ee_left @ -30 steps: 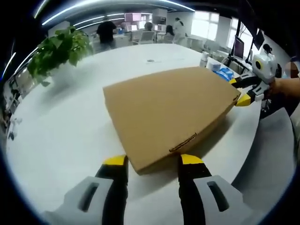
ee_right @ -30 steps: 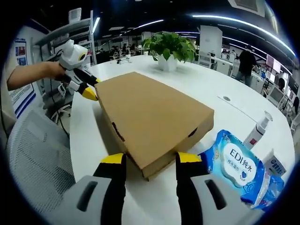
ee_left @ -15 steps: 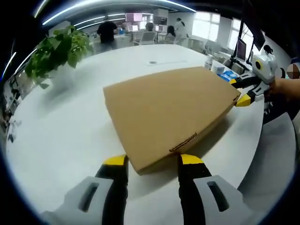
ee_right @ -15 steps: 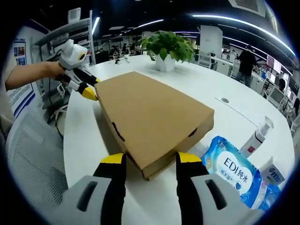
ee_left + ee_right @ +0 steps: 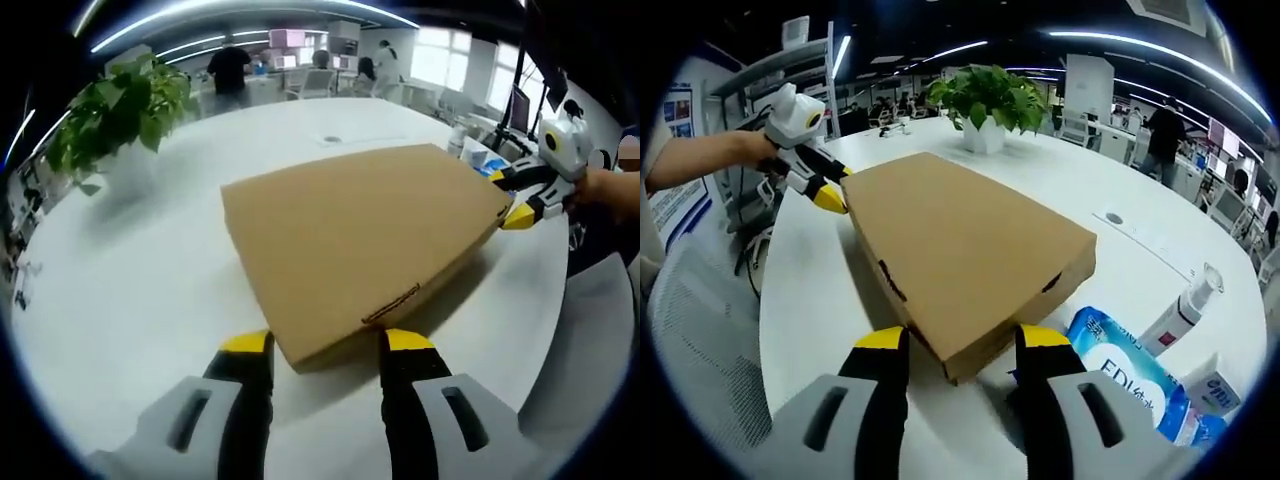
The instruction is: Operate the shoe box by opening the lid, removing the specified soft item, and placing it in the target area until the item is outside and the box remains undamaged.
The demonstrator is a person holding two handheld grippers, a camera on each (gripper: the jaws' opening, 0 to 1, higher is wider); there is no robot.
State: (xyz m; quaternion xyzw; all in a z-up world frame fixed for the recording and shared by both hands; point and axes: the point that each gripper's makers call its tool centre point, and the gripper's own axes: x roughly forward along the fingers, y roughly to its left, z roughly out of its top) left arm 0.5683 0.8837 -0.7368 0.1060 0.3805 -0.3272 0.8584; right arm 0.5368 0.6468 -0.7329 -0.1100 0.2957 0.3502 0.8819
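The shoe box (image 5: 360,235) is a flat brown cardboard box with its lid closed, lying on the white bench (image 5: 140,290). In the left gripper view one corner of the box points toward the camera and sits between the yellow-tipped jaws of the left hand-held gripper (image 5: 326,342); the jaws stand apart, one on each side of that corner and touching or just beside the cardboard, though whether they press on it cannot be told. In the right gripper view the opposite corner of the box (image 5: 960,250) sits the same way between the spread jaws of the right hand-held gripper (image 5: 960,338), again close against the cardboard with the grip itself unclear.

Each gripper also shows in the other's view at the far end of the box: the right one (image 5: 515,195) held in a hand (image 5: 610,190), the left one (image 5: 825,185) at the end of a bare forearm (image 5: 700,160).

Just beside the box in the right gripper view lies a blue pack of wet wipes (image 5: 1135,375), with a white pump bottle (image 5: 1175,310) near it. A potted green plant (image 5: 990,100) stands on the bench beyond the box, also seen in the left gripper view (image 5: 115,110). People stand in the office behind (image 5: 228,70)
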